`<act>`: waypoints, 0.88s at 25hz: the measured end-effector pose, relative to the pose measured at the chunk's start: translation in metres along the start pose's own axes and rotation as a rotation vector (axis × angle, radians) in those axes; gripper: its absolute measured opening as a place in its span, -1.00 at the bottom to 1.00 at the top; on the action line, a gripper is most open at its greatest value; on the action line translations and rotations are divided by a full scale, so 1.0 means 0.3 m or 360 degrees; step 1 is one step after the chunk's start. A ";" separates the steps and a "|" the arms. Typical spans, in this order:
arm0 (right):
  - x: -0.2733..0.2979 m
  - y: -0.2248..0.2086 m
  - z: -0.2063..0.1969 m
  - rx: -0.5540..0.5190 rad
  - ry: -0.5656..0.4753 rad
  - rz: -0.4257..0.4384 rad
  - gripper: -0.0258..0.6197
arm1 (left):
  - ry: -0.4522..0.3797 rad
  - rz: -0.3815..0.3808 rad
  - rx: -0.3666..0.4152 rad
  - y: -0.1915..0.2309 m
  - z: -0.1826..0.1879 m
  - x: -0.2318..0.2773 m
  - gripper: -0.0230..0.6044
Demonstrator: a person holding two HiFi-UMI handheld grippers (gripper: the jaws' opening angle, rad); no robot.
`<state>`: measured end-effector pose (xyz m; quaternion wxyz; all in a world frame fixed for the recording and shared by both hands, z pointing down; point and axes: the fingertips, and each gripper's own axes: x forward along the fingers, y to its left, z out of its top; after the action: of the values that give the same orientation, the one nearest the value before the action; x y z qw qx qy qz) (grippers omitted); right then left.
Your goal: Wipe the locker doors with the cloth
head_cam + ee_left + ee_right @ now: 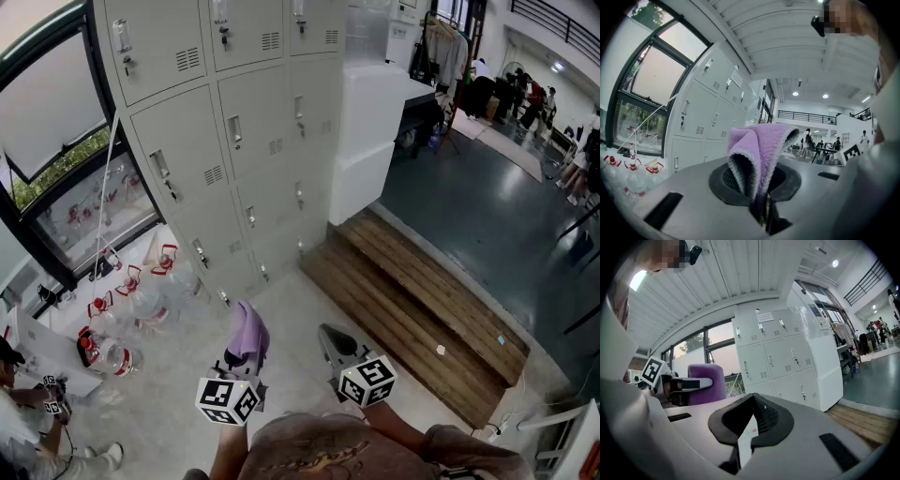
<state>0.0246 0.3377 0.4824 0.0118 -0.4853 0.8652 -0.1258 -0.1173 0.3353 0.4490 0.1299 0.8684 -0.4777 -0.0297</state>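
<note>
The pale grey locker doors (234, 141) stand ahead and to the left, a few steps away. My left gripper (244, 364) is shut on a folded purple cloth (248, 333), which sticks up from its jaws. In the left gripper view the cloth (761, 150) fills the space above the gripper (761, 187), with the lockers (708, 117) behind it. My right gripper (331, 337) is held beside the left one, shut, with nothing between its jaws. The right gripper view shows that gripper (751, 416), the cloth (707, 383) to its left and the lockers (778, 357) beyond.
Several large water bottles with red handles (127, 300) crowd the floor left of the lockers, under a window (56, 122). A tall white cabinet (370, 131) adjoins the lockers on the right. A wooden step (412, 300) drops to a dark floor. A person (19, 412) is at lower left.
</note>
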 end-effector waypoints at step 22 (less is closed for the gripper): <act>0.107 0.023 -0.036 -0.0022 -0.0067 -0.0175 -0.93 | 0.0007 -0.0142 0.0014 0.183 0.017 0.027 -0.80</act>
<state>0.0004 0.3162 0.4944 0.0196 -0.5348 0.8376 -0.1101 -0.1588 0.2995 0.4585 0.1257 0.8894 -0.4385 -0.0316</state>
